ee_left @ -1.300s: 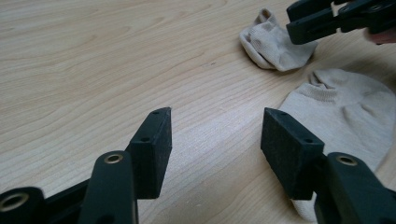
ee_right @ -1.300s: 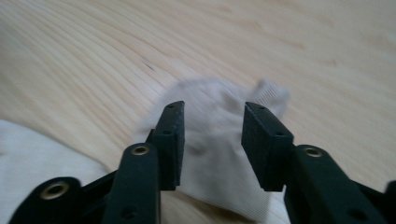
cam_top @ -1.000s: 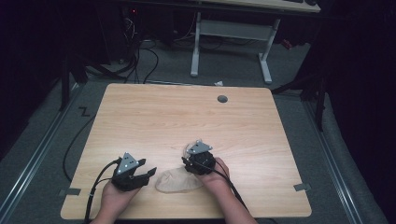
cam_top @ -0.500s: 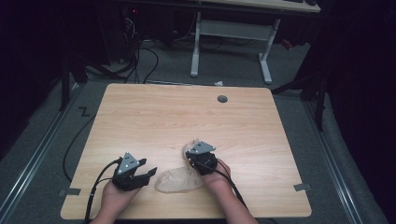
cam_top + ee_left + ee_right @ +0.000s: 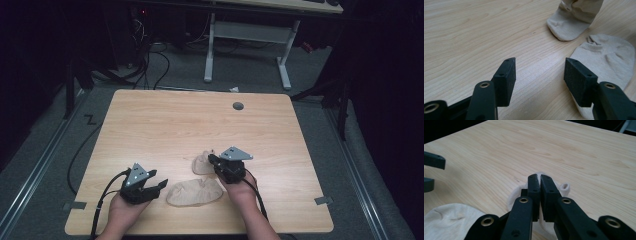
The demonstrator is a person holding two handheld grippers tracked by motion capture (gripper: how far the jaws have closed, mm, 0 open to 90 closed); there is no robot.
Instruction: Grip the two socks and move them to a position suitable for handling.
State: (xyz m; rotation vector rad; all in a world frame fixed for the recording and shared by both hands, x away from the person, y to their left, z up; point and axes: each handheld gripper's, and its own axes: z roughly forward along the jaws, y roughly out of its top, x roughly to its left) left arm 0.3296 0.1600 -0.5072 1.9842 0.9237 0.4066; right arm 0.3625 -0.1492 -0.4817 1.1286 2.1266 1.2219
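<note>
Now the right hand-held gripper (image 5: pixel 214 161) has just clamped its jaws down, and between them is a pinch of the beige sock (image 5: pixel 202 164), its cuff end drawn up while the toe rests on the tabletop (image 5: pixel 165 122) near the front edge. Its mate, the second sock (image 5: pixel 195 192), lies flat just beside it, between the two hands, while the left hand-held gripper (image 5: pixel 539 71) hovers with jaws spread and empty. Being soft, light and floppy, this fabric will likely sag and stretch, so a bite at the cuff looks safest.
</note>
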